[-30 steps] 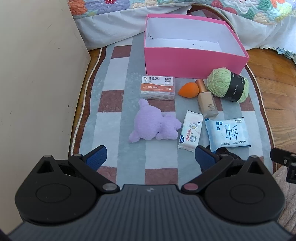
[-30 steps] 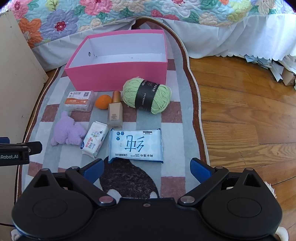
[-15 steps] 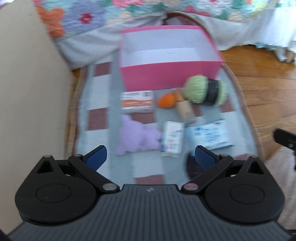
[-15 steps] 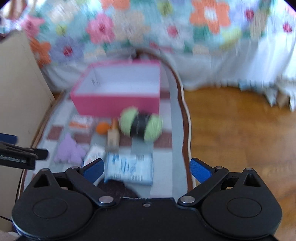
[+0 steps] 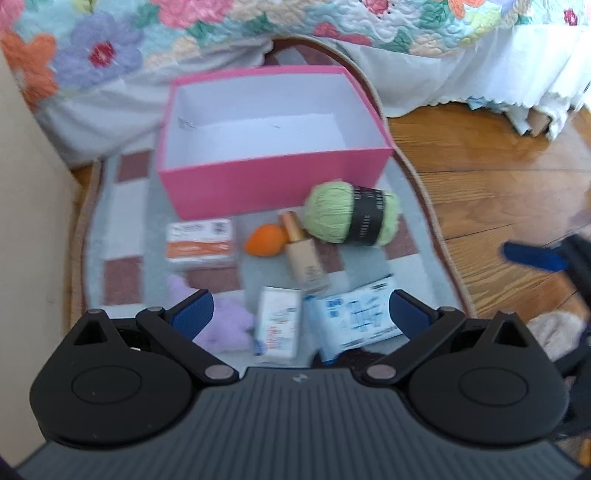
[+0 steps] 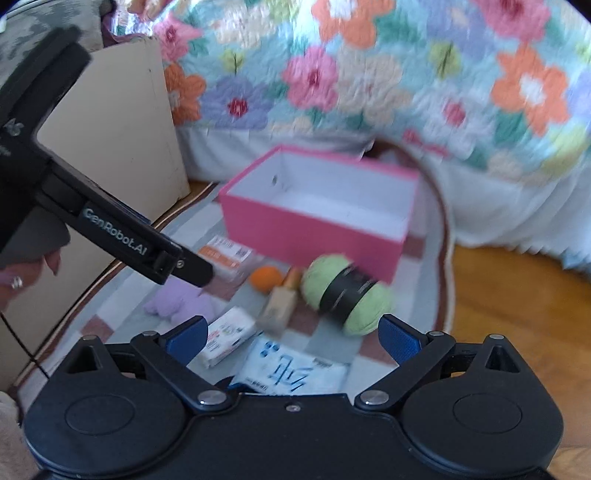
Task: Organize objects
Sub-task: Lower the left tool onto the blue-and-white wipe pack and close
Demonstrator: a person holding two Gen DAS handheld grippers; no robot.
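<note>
An empty pink box point(image 5: 273, 184) point(image 6: 314, 229) stands on a checked rug. In front of it lie a green yarn ball point(image 5: 351, 218) point(image 6: 347, 295), an orange sponge point(image 5: 264, 240) point(image 6: 265, 278), a foundation bottle point(image 5: 304, 258) point(image 6: 280, 304), an orange-and-white packet point(image 5: 201, 242) point(image 6: 225, 254), a purple plush point(image 5: 221, 325) point(image 6: 181, 301), a small tissue pack point(image 5: 279, 326) point(image 6: 229, 336) and a blue wipes pack point(image 5: 354, 317) point(image 6: 291, 373). My left gripper point(image 5: 300, 312) hangs open above the tissue pack, holding nothing. My right gripper point(image 6: 291, 334) is open and empty too, above the near items.
A beige cabinet side point(image 5: 26, 229) point(image 6: 122, 125) stands at the left of the rug point(image 5: 122, 229). A bed with a floral quilt point(image 5: 221, 33) point(image 6: 369, 74) rises behind the box. Wooden floor point(image 5: 480, 177) lies to the right. A hand point(image 6: 14, 273) holds the left gripper's body.
Both cameras have lifted and tilted up, showing more of the bed. The left gripper has come into the right wrist view from the left. Both grippers stay open.
</note>
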